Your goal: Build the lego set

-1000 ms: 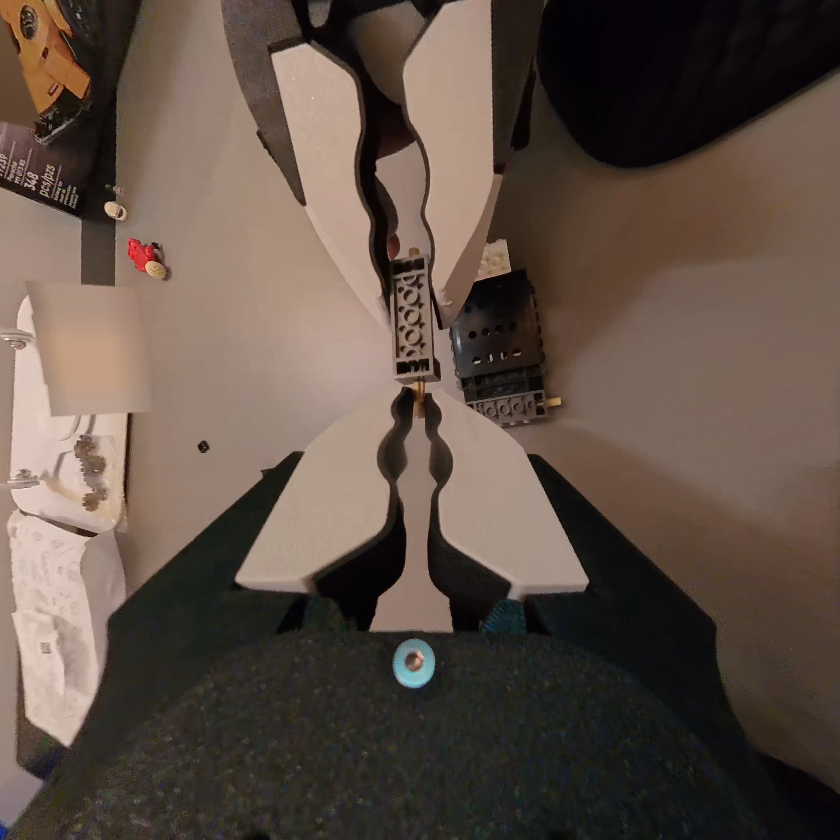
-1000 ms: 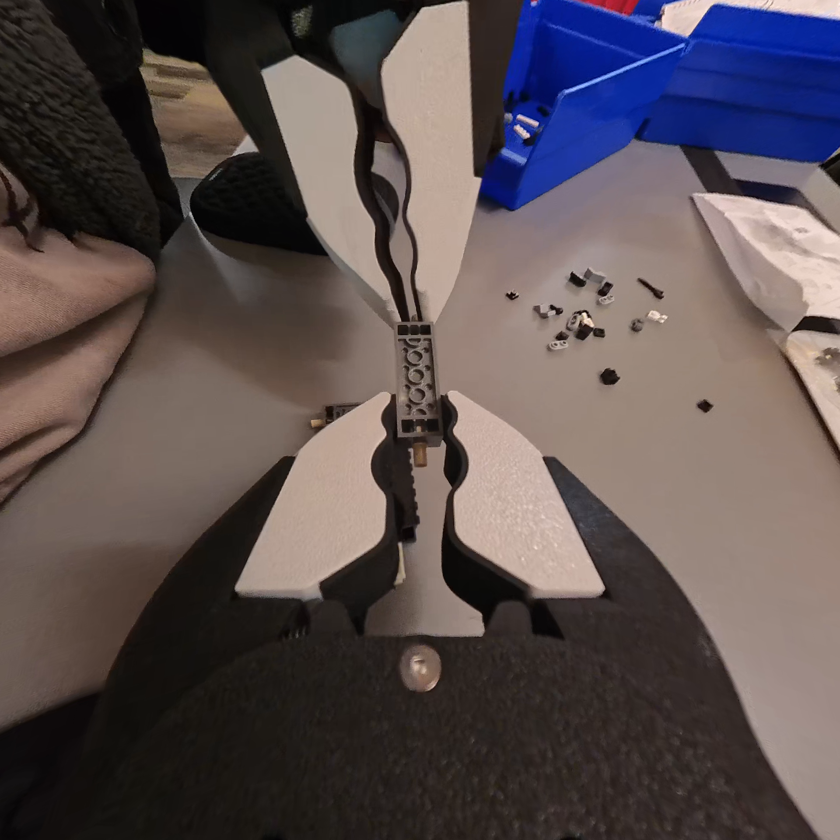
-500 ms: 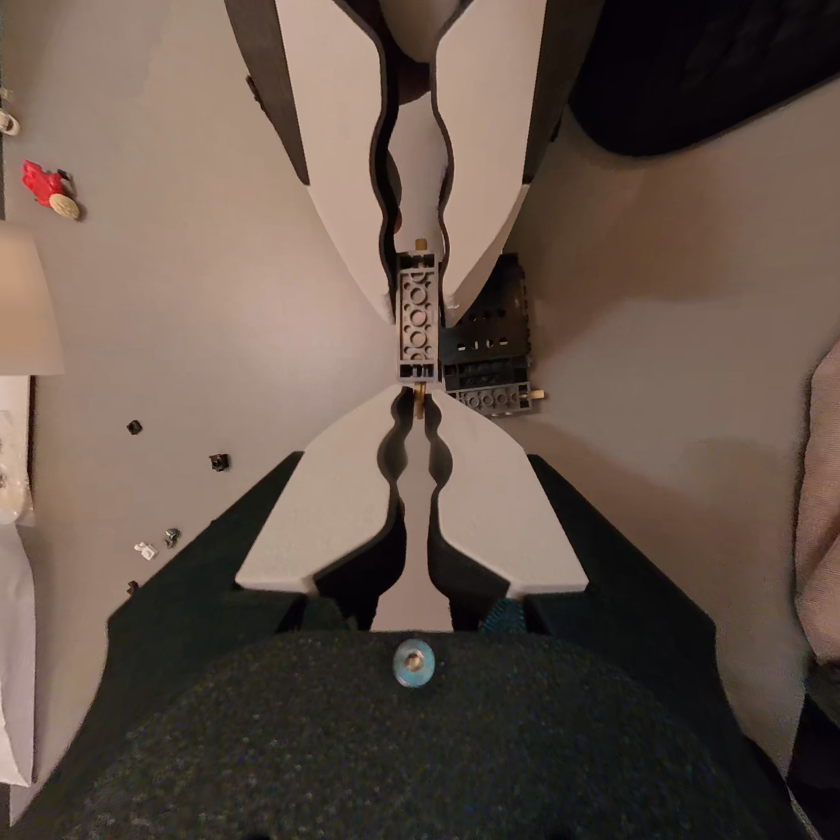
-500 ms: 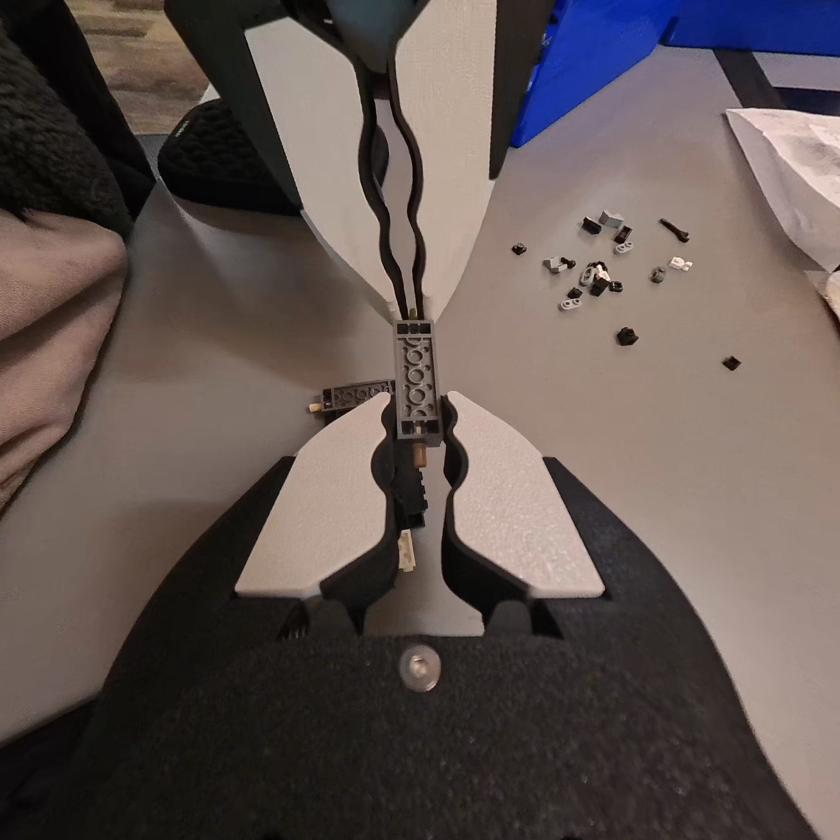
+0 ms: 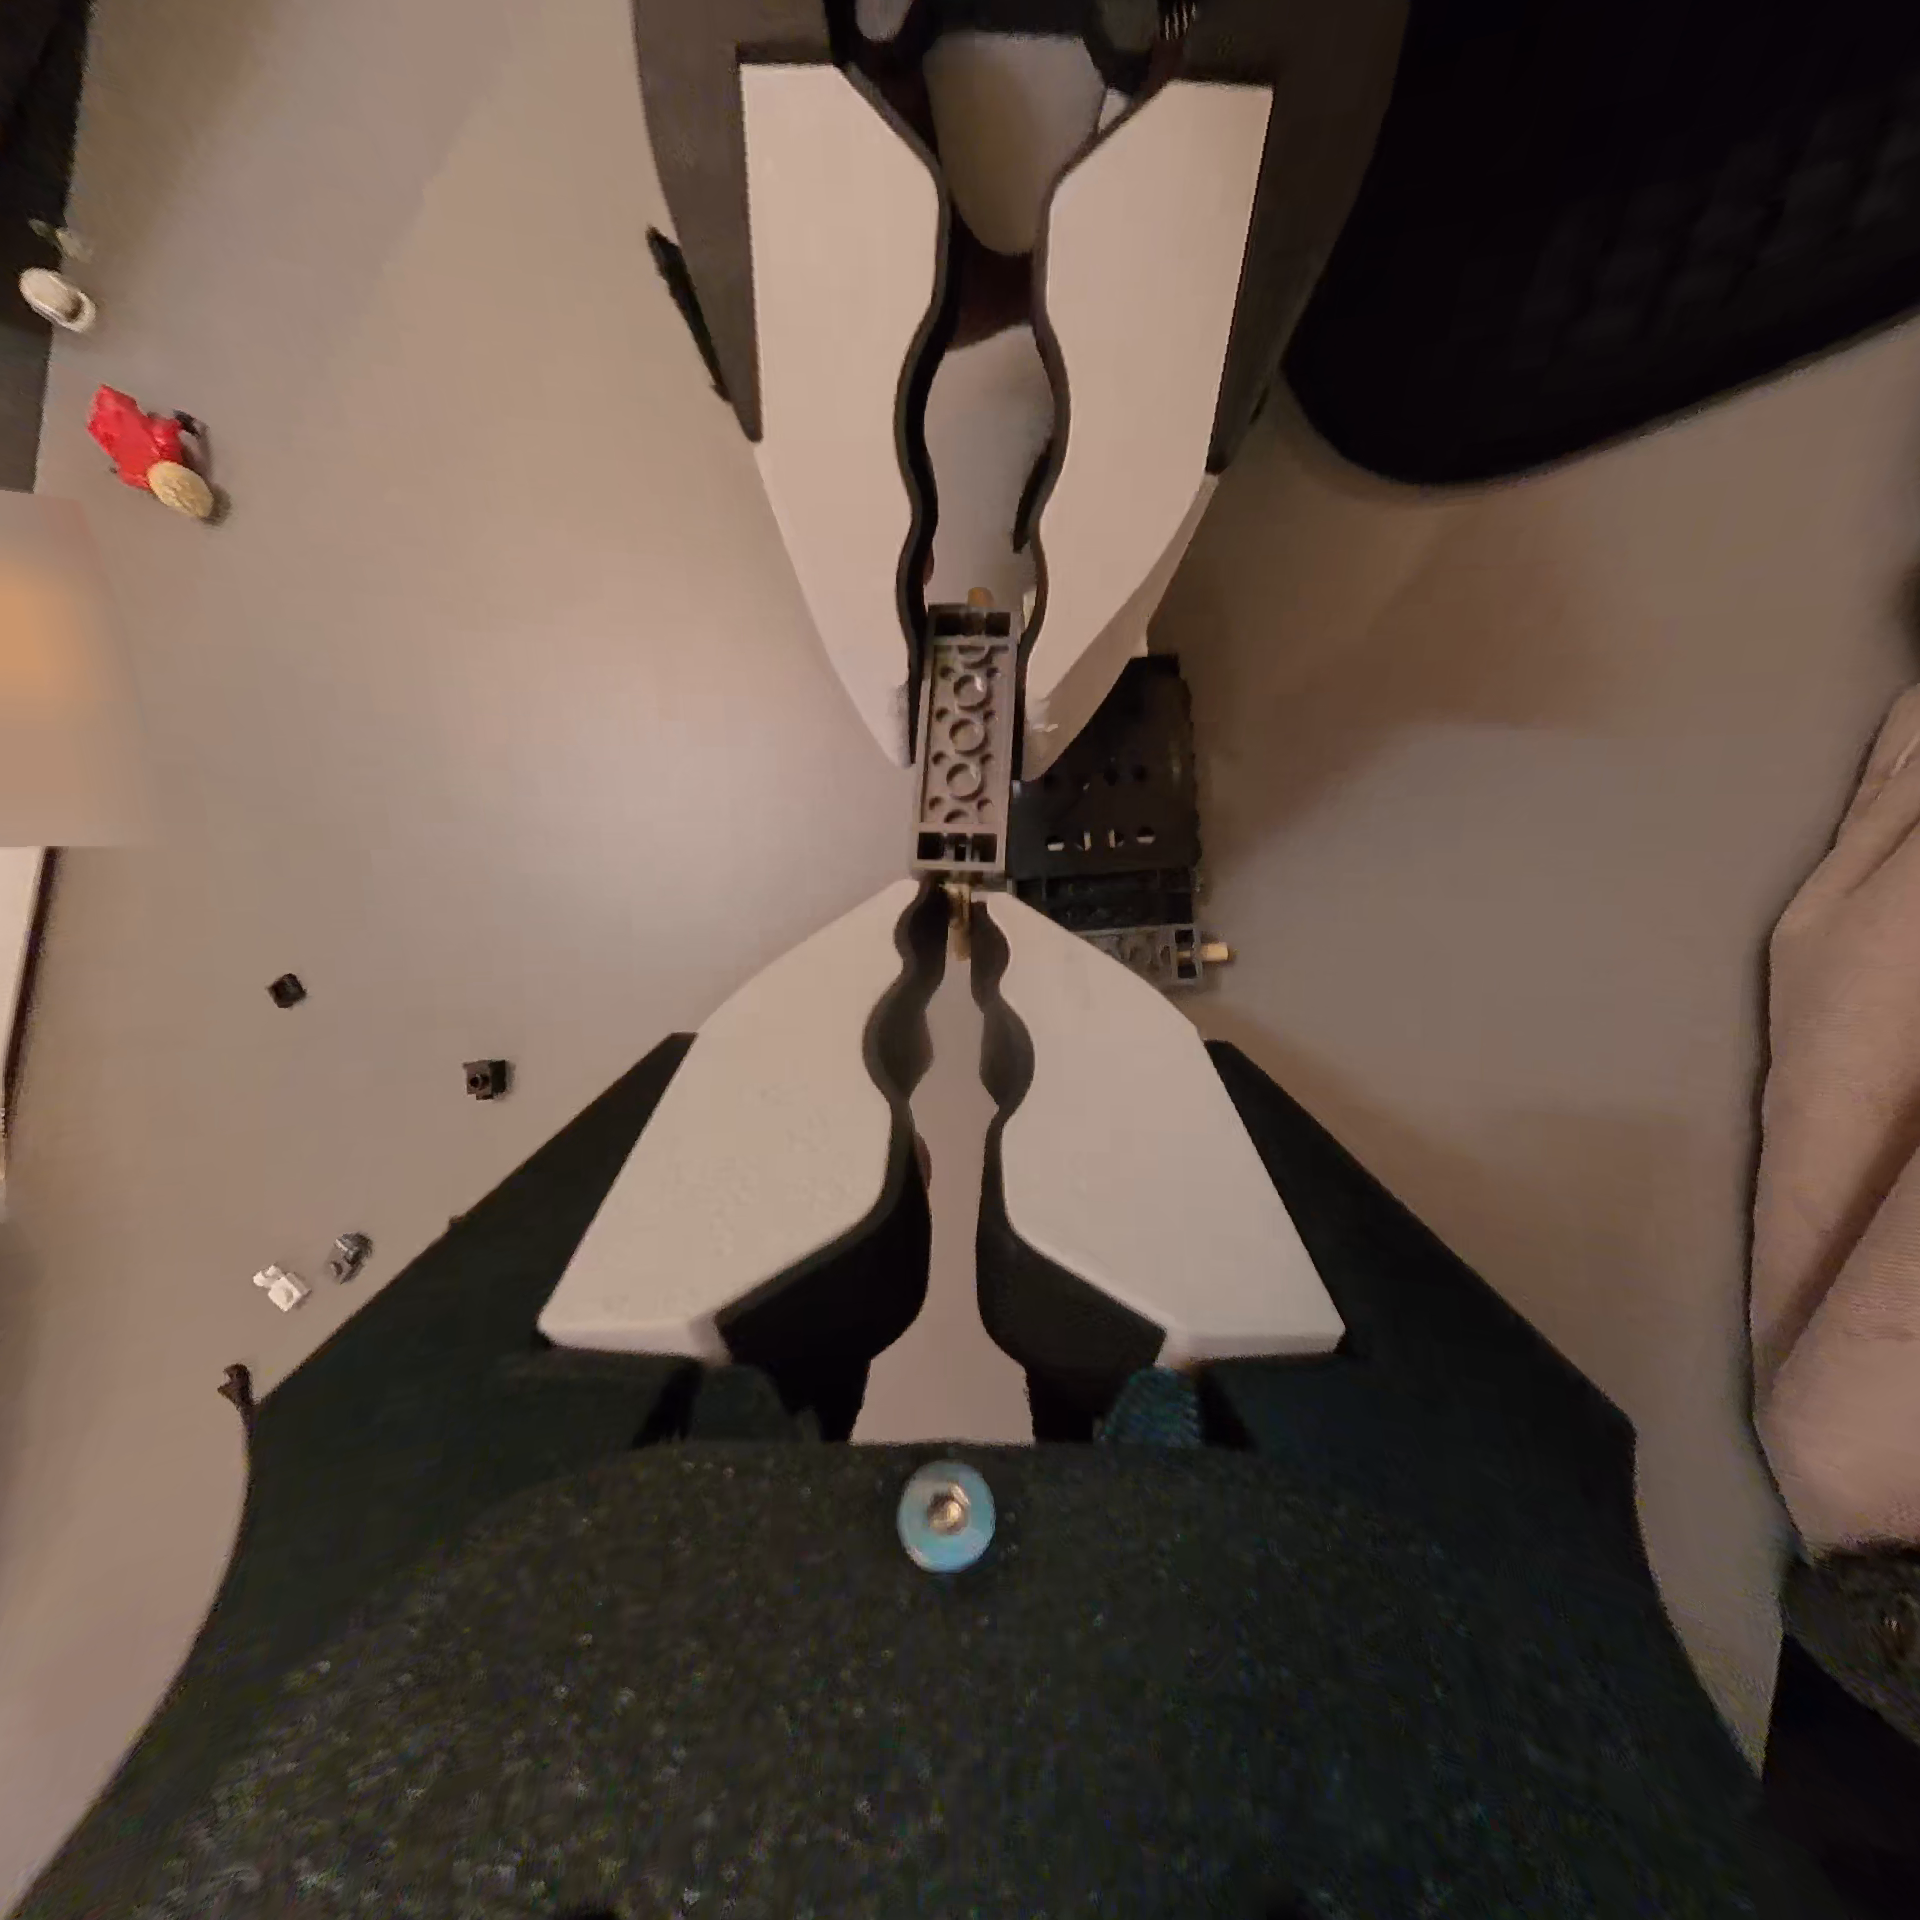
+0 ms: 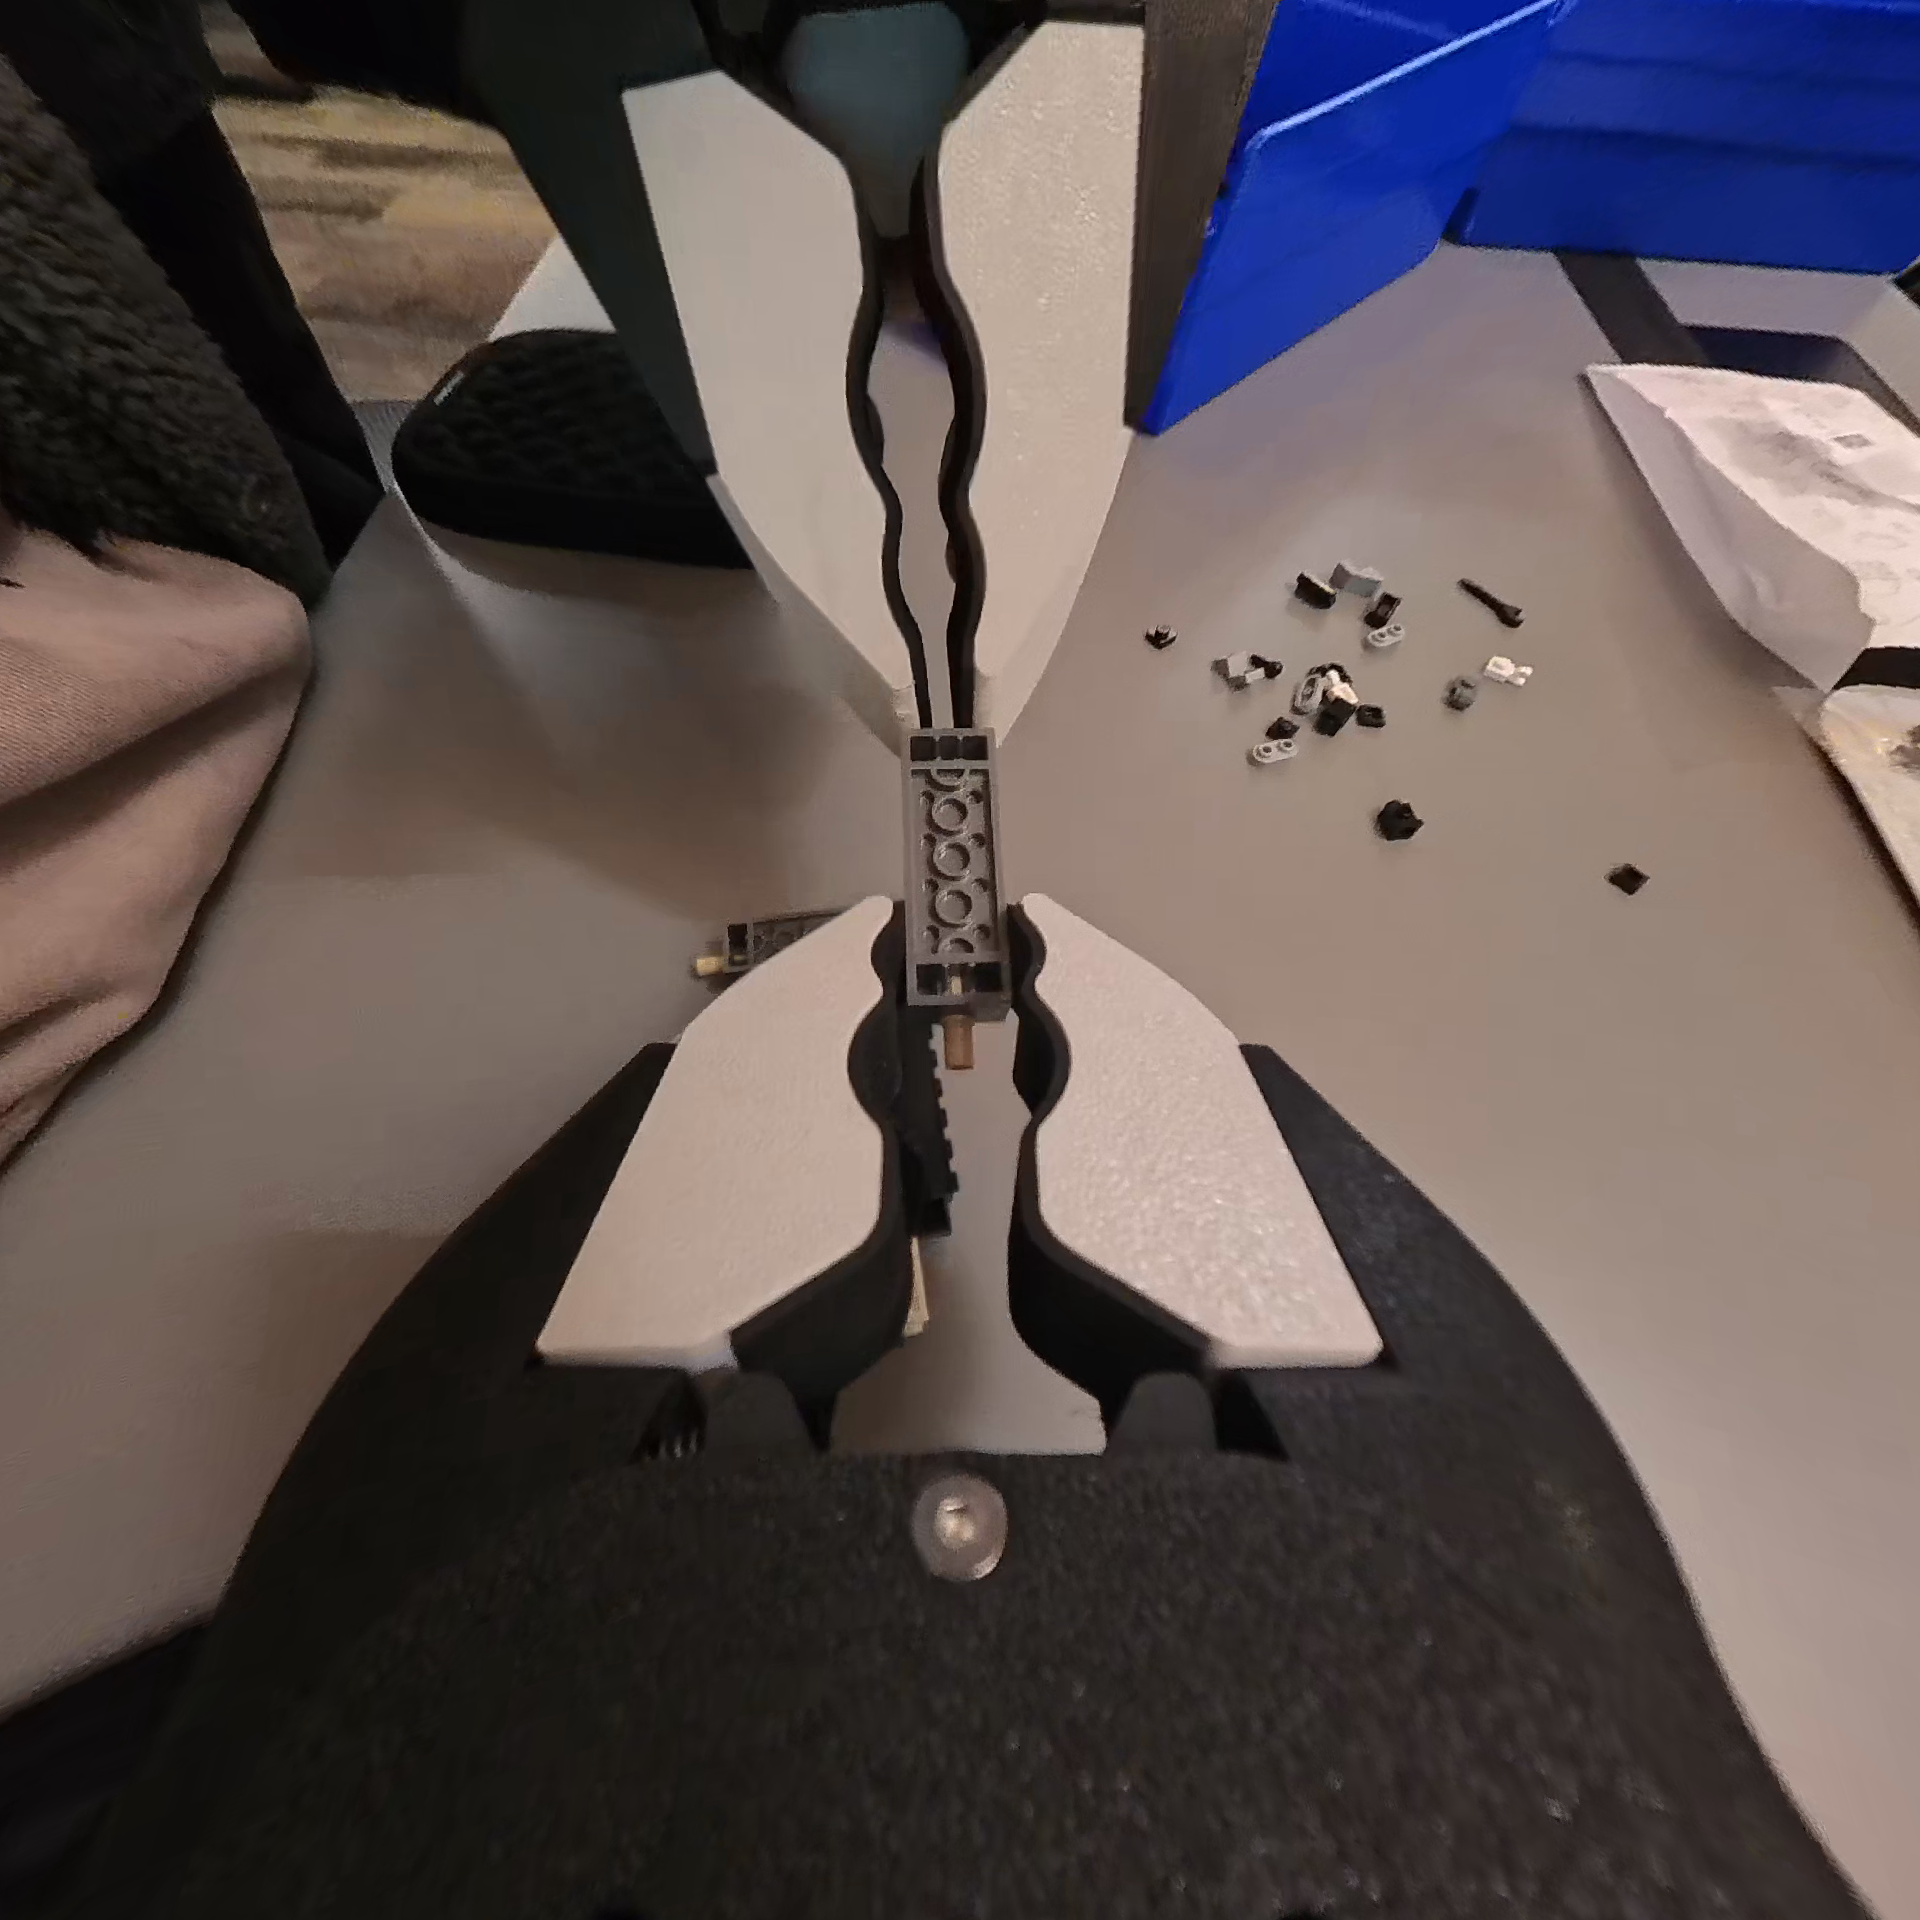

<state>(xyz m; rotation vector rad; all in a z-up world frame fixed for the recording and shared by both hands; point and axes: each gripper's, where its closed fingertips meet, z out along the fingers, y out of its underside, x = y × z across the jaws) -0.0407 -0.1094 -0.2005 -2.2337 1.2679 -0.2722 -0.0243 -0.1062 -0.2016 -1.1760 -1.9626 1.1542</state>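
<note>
Hanging clear of the surface point(image 6: 1351, 1039), grey brick point(image 6: 954, 873), likely light, stiff and slick: clamped on its long sides by right gripper point(image 6: 956, 906) fingers point(image 6: 769, 1091), tan pin point(image 5: 961, 925) pinched in narrowed left gripper point(image 5: 958, 902); safest held by those flat sides.

The brick point(image 6: 954, 871) spans between the two claws, the right claw point(image 6: 958, 961) at its near end, the left claw point(image 6: 940, 717) at its far end. Loose pieces point(image 6: 1335, 691) lie on the surface point(image 6: 1351, 1039) right of the right claw, bins point(image 6: 1455, 156) behind them.
</note>
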